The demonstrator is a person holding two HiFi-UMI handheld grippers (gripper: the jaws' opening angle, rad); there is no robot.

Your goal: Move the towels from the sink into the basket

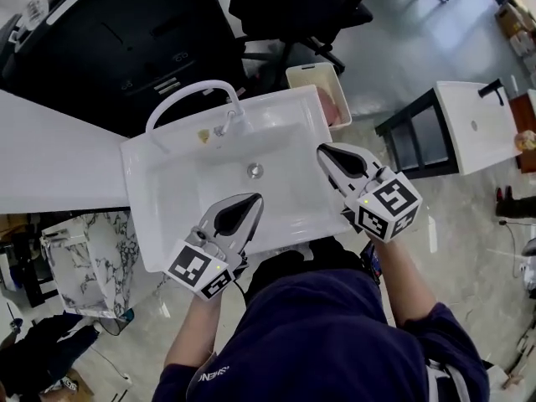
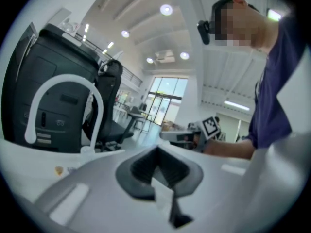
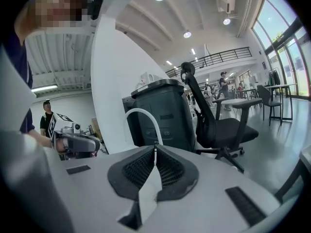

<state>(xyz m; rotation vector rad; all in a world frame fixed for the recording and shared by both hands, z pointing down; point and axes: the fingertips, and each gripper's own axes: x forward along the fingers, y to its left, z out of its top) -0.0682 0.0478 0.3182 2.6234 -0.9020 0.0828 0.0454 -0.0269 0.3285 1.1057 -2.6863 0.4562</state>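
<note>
Person: stands at the front of the sink in a dark blue top, forearms bare, a tool in each hand.
Counter [image 1: 59,157]: a white slab running off to the left of the sink.
Black cabinet [image 1: 109,40]: behind the counter and the sink, at the upper left of the head view.
Sink [image 1: 155,241]: a white rectangular basin seen from above, its bare bottom showing.
Office chair [image 1: 289,7]: black, on the floor beyond the sink.
Marble-patterned box [image 1: 92,258]: below the counter, at the left of the sink.
Basket [image 1: 311,75]: a cream bin on the floor, just behind the sink's far right corner.
Left gripper [image 1: 254,198]: over the sink's front rim, tips pointing into the basin. Its own view shows the jaws [image 2: 156,149] pressed together with nothing between them.
Right gripper [image 1: 323,150]: over the right side of the basin, tips pointing toward the far left. Its own view shows the jaws [image 3: 155,147] closed on each other, with nothing held.
Faucet [image 1: 188,95]: a white arched tube on the far rim, reaching over the basin. It also shows ahead of both tools in their own views.
Towel [image 1: 337,105]: pinkish cloth lying inside the basket, partly hidden by the sink's edge.
Drain [image 1: 255,170]: a metal ring in the basin floor, between the two tools and the faucet.
Sticker [image 1: 203,136]: a small yellow mark on the rim beside the faucet base.
</note>
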